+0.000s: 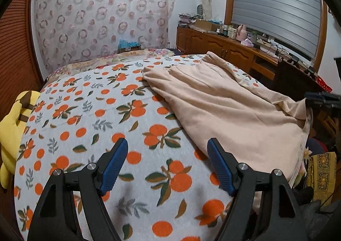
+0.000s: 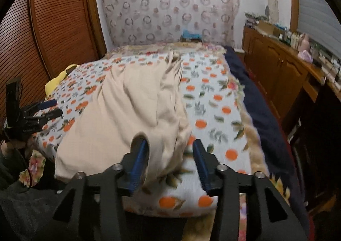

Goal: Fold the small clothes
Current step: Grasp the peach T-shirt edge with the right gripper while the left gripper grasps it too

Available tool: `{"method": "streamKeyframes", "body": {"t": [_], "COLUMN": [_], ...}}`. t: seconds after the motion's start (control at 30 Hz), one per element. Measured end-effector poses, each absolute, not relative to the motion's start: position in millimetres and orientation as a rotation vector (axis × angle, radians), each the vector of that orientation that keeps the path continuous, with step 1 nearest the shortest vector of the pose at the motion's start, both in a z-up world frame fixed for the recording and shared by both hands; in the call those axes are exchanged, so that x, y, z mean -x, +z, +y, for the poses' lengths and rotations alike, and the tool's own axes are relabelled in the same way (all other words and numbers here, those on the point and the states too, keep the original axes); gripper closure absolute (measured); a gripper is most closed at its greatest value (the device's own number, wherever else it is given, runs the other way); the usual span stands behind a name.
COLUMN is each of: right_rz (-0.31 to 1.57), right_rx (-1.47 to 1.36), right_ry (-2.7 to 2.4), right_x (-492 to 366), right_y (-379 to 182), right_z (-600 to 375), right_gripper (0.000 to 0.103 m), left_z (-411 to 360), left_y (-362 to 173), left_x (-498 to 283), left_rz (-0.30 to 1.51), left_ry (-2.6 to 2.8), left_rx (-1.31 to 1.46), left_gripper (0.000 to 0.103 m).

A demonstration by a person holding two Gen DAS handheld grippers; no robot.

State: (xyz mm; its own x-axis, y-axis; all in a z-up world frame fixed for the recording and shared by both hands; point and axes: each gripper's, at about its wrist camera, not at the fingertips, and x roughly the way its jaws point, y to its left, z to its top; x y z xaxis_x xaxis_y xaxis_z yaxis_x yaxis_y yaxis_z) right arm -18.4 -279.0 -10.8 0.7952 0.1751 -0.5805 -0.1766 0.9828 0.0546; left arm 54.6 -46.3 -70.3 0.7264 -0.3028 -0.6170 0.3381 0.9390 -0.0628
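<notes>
With both my left gripper (image 1: 167,164) and right gripper (image 2: 170,162) standing apart and empty, the beige garment (image 2: 132,113) lies loosely doubled on the orange-print blanket (image 2: 213,113), and its near fold, draped against my right gripper's left finger (image 2: 139,164), may snag and unfold.

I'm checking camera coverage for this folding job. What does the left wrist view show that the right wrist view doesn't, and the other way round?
Only the left wrist view: the left gripper seen from behind, jaws open over bare blanket, and nearly the whole yellow plush toy.

Only the right wrist view: the right gripper up close, jaws apart, a fold of cloth between them, and the dark blue sheet.

Both: the beige garment on the orange-print blanket, the patterned curtain, the wooden cabinets.
</notes>
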Motion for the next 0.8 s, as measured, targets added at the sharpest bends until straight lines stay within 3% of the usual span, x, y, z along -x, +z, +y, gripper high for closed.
{"method": "streamKeyframes", "body": {"t": [0.17,0.5,0.8], "right_rz": [0.564,0.632,0.749], "right_rx": [0.045,0.102,0.106], "right_ry": [0.213,0.310,0.292], "right_x": [-19.6,-168.0,-249.6], "right_y": [9.6,4.3,-37.2], "right_z": [-273.1,-246.0,-252.2], "right_gripper": [0.036,0.035,0.036], "left_z": [-57.4,-79.5,-80.6], "left_y": [-56.0,-29.1,-54.7], "left_x": [-81.7,-154.7,-215.8], "left_rz": [0.656,0.636,0.736], "left_ry": [-0.368,-0.372,-0.344], "left_rx": [-0.074,-0.118,-0.092], "left_gripper": [0.025,0.025,0.025]}}
